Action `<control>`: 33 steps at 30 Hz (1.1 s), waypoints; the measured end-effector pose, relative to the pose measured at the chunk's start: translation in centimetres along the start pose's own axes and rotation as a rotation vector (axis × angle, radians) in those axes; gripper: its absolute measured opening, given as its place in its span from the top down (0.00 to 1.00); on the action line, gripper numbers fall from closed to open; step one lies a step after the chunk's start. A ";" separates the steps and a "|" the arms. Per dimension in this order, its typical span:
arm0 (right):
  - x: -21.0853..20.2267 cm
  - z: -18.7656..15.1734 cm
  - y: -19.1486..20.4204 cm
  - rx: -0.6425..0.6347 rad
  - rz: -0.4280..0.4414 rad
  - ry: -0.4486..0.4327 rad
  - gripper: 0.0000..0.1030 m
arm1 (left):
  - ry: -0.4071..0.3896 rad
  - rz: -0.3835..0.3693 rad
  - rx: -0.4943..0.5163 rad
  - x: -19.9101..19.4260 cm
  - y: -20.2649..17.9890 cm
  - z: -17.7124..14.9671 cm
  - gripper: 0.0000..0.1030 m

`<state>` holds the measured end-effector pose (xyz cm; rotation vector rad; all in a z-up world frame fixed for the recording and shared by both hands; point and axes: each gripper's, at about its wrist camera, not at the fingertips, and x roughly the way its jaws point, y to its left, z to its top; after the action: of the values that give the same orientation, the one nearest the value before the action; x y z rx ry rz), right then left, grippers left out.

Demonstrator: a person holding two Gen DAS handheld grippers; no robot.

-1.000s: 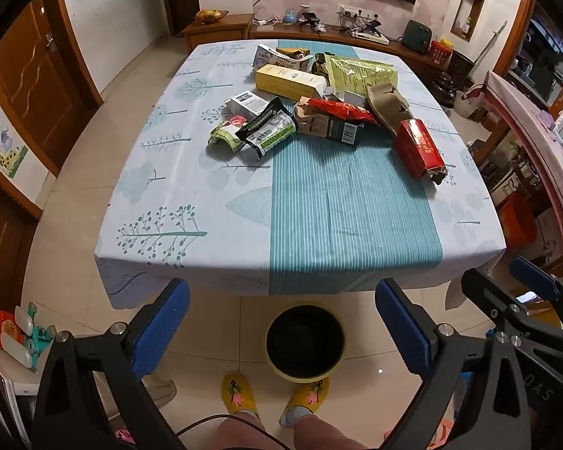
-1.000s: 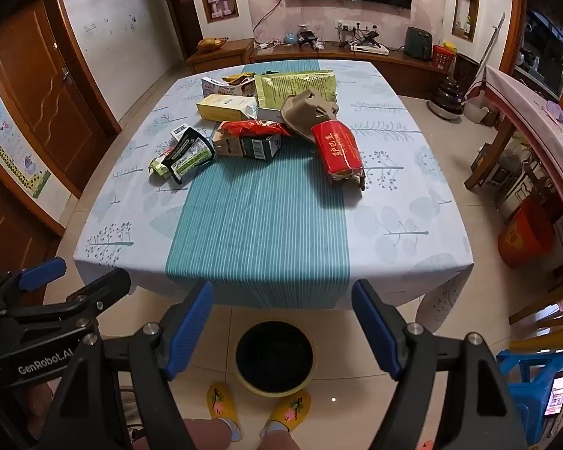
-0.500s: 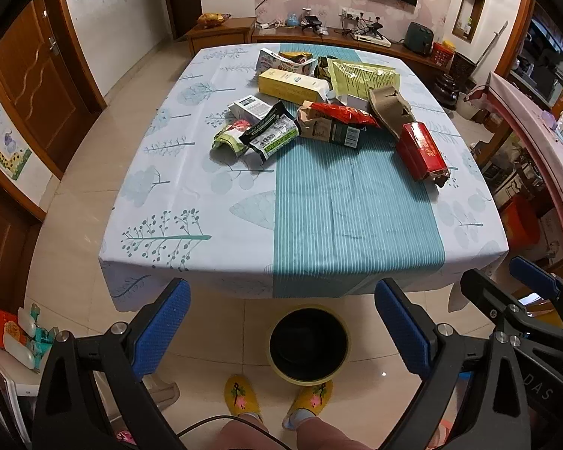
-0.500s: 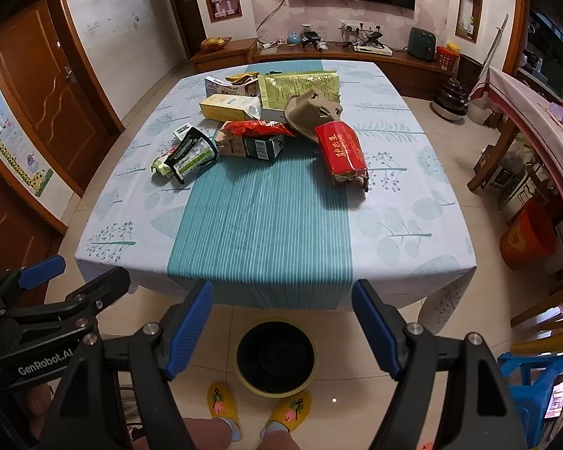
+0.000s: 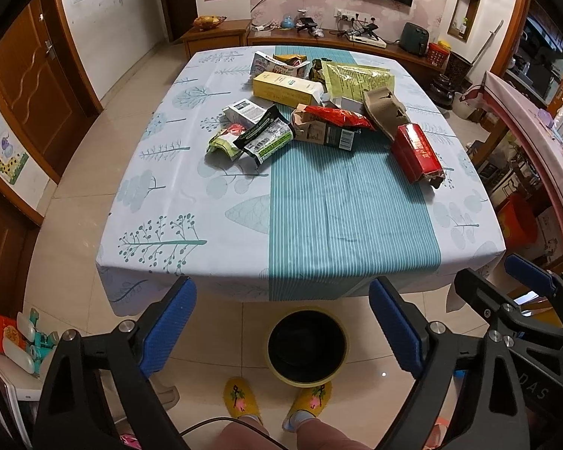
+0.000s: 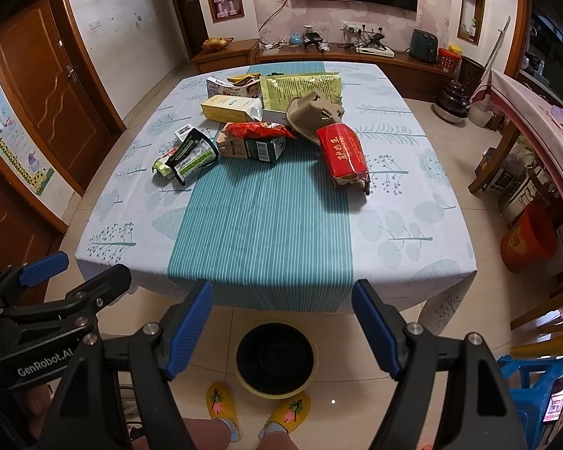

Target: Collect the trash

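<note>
Hovering short of table (image 5: 191,225), left tool (image 5: 281,332) and right tool (image 6: 281,332) both spread wide, empty. Trash heaped at far half. Red pack (image 6: 343,153) nearest me: light, crinkly, slippery, so pinch mid-body. Bin (image 6: 276,358) on floor below.

tablecloth (image 5: 176,202): pale blue-white, printed with teal trees and leaves; a teal band with thin white stripes runs down its middle
red packet (image 6: 343,152): bright red with gold lettering
yellow box (image 5: 287,90): pale yellow with a small green mark
olive bag (image 6: 304,90): yellow-green, covered in dark print
egg carton (image 6: 313,112): dull brown-grey
black wrapper (image 5: 266,137): black with white and green label panels
trash bin (image 5: 306,345): black inside, yellow rim
slippers (image 6: 217,399): yellow with a pink flower motif
left gripper (image 5: 281,332): black frame, blue ribbed pads
right gripper (image 6: 281,332): black frame, blue ribbed pads
floor (image 5: 94,172): beige glossy tiles
bucket (image 6: 527,238): orange-red
</note>
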<state>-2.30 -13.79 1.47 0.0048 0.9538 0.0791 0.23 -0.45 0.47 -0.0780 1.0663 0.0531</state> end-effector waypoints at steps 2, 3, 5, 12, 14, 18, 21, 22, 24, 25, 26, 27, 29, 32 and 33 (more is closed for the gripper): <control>0.0 0.0 0.0 -0.004 0.005 0.003 0.25 | 0.000 -0.001 0.000 0.0 0.0 -0.1 0.11; 0.1 -0.1 0.0 -0.004 0.005 0.003 0.25 | 0.000 -0.001 0.000 0.0 0.0 -0.1 0.11; 0.1 0.0 0.0 -0.004 0.005 0.002 0.25 | 0.000 0.000 -0.001 0.0 0.1 0.0 0.11; 0.1 0.0 -0.1 -0.003 0.005 0.003 0.25 | 0.000 -0.002 -0.002 0.0 0.1 0.0 0.11; 0.1 -0.1 0.0 -0.004 0.006 0.002 0.25 | 0.001 0.002 -0.003 0.0 0.2 0.1 0.11; 0.1 0.6 0.0 -0.014 0.014 0.003 0.25 | 0.000 0.000 -0.002 0.1 0.1 0.0 0.11; 0.2 0.7 0.0 -0.015 0.019 0.004 0.25 | 0.004 0.001 0.000 0.1 0.1 0.0 0.11; 0.2 0.7 -0.1 -0.014 0.020 0.005 0.25 | 0.006 0.001 -0.001 0.1 0.1 0.1 0.11; 0.3 0.8 -0.2 -0.015 0.024 0.007 0.25 | 0.009 0.003 -0.003 0.2 0.2 0.1 0.11; 0.3 0.8 -0.2 -0.015 0.026 0.007 0.25 | 0.011 0.003 -0.004 0.2 0.3 0.1 0.11; 0.3 0.8 -0.2 -0.015 0.028 0.008 0.25 | 0.013 0.004 -0.005 0.3 0.5 0.2 0.11; 0.4 0.7 -0.4 -0.015 0.032 0.009 0.25 | 0.015 0.008 -0.010 0.5 0.3 0.2 0.11; 0.5 0.7 -0.6 -0.015 0.035 0.012 0.25 | 0.019 0.009 -0.012 0.6 0.5 0.3 0.11; 0.6 0.8 -0.7 -0.015 0.041 0.015 0.25 | 0.021 0.014 -0.014 0.6 0.1 0.1 0.11; 0.7 0.8 -0.8 -0.015 0.044 0.015 0.25 | 0.022 0.015 -0.015 0.7 0.1 0.2 0.11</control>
<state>-1.20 -14.51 1.37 0.0109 0.9682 0.1270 0.68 -0.34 -0.03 -0.0836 1.0887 0.0741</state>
